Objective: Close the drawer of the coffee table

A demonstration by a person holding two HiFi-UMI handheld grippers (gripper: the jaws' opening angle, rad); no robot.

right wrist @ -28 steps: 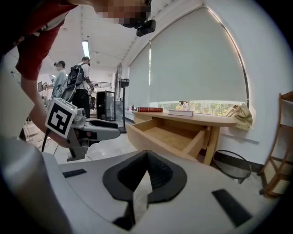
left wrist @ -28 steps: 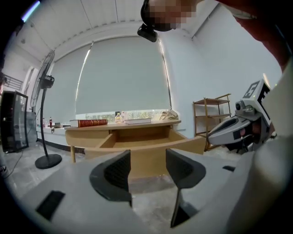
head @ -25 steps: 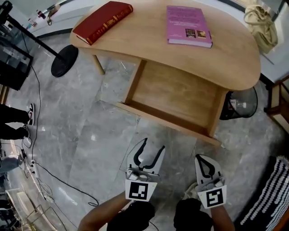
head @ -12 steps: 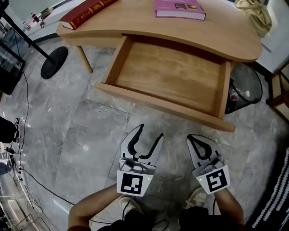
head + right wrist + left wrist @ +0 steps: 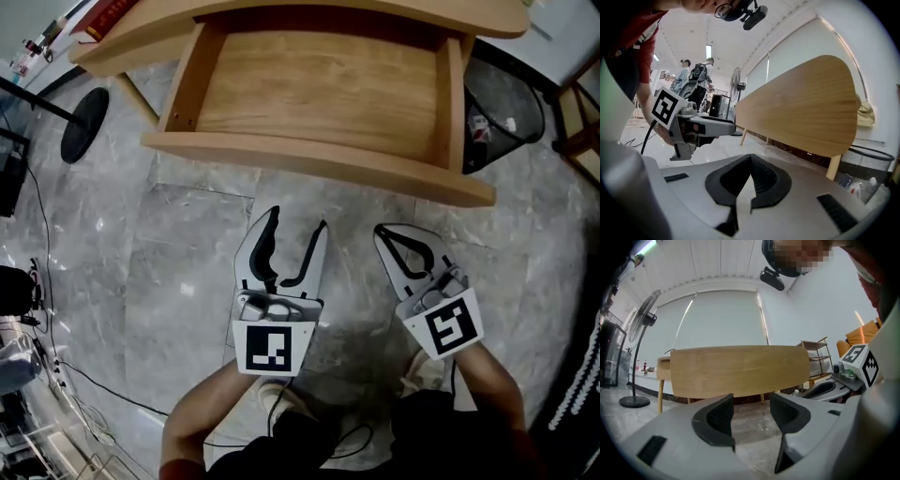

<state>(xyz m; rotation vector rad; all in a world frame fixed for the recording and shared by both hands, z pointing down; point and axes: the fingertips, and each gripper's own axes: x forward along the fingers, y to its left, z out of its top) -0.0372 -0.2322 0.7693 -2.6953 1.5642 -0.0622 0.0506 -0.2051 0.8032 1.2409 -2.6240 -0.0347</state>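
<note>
Drawer [image 5: 319, 167] gapes open; just short of its front hover the left gripper [image 5: 296, 220], jaws parted and empty, and the right gripper [image 5: 380, 231], jaws pressed together on nothing, likely squaring up to push.

The drawer [image 5: 319, 167] juts from the coffee table [image 5: 141, 33]; before it, left gripper [image 5: 297, 221] beside right gripper [image 5: 382, 232]; wastebasket [image 5: 502, 103] at its right.

on the grey marble floor [image 5: 187, 281] a fan's round black base [image 5: 82, 137] stands at the far left, its pole slanting away, and a wire waste bin [image 5: 511, 98] holding litter stands far right.
</note>
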